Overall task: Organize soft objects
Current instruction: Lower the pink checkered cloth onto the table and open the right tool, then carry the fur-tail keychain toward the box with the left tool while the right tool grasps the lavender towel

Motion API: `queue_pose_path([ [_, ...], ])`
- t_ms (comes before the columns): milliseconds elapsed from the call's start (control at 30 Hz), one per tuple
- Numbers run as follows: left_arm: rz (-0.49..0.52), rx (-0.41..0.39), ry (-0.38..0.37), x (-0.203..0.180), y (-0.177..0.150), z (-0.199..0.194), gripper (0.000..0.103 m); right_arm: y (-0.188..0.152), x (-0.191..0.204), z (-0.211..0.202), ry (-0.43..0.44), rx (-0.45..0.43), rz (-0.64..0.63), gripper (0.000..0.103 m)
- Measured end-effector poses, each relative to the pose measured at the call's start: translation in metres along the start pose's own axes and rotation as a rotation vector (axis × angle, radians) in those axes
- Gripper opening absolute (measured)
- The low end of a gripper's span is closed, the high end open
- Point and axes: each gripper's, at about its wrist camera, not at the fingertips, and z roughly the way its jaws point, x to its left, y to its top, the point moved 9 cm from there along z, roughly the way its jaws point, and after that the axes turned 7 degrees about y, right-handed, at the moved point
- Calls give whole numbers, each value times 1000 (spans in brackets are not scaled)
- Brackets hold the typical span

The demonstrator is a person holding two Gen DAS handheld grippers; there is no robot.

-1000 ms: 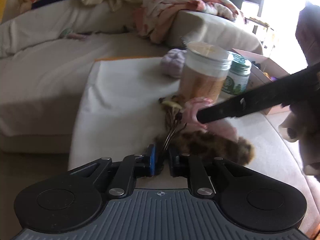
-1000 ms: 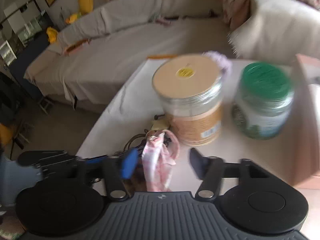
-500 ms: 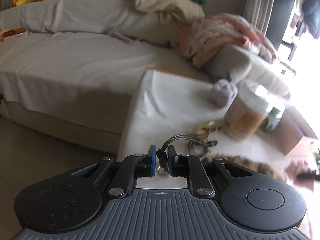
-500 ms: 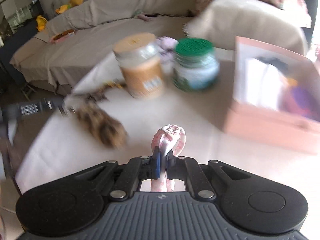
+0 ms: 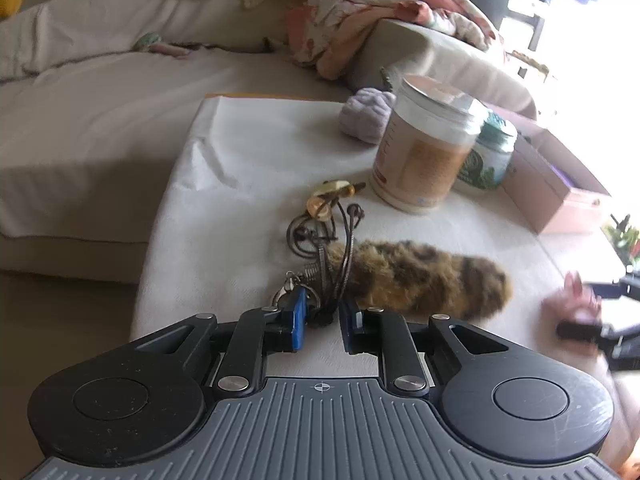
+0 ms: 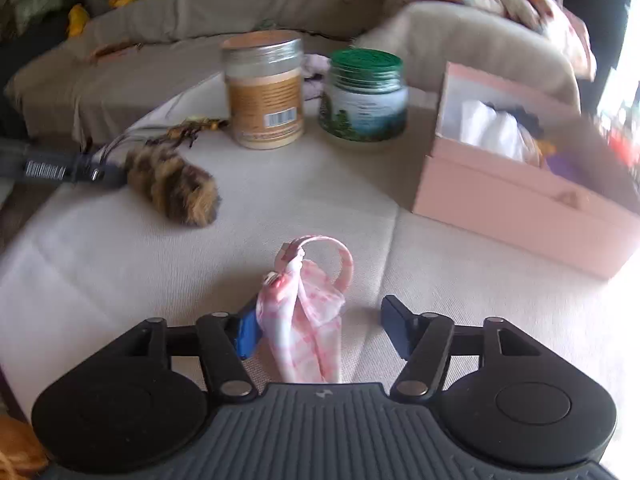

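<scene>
A brown furry tail charm [image 5: 424, 280] with cords and a metal ring [image 5: 320, 240] lies on the white-covered table [image 5: 240, 184]. My left gripper [image 5: 322, 320] stands open around the cord end, its jaws a little apart. The charm also shows in the right wrist view [image 6: 172, 186]. A pink checked cloth pouch [image 6: 308, 312] with a loop lies between the wide-open jaws of my right gripper [image 6: 320, 330], touching the left blue pad [image 6: 249, 332]. The pouch shows blurred at the right of the left wrist view [image 5: 572, 304].
A tall tan jar [image 6: 264, 88] and a green-lidded jar [image 6: 362, 94] stand at the back. An open pink box [image 6: 520, 184] holding cloth items stands to the right. A lilac soft toy [image 5: 366, 114] lies behind the jars. A sofa with heaped bedding [image 5: 384, 12] lies beyond.
My left gripper has opened off the charm's cords and the charm lies on the table. My right gripper has opened wide and let go of the pink pouch.
</scene>
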Motion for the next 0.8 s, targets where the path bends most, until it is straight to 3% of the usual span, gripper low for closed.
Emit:
queue_pose_path([
  [133,-50,5,-2,0,4,4,20,1,-1,2,1,-15,52,71],
  [367,28,-47,40,-8,0,2,20,0,-1,1,-23,-14,81,72],
  [567,4,-58,52,-5,1,1,16,-1,-1,2,-28,-21,86,72],
  [667,-33,-66,22,-3,1,-1,13,-1,-1,2,-28,-21,87,72],
  [800,-40,-147,-7,-4,8,-19,13,-1,-1,1,-23,-20,77,72],
])
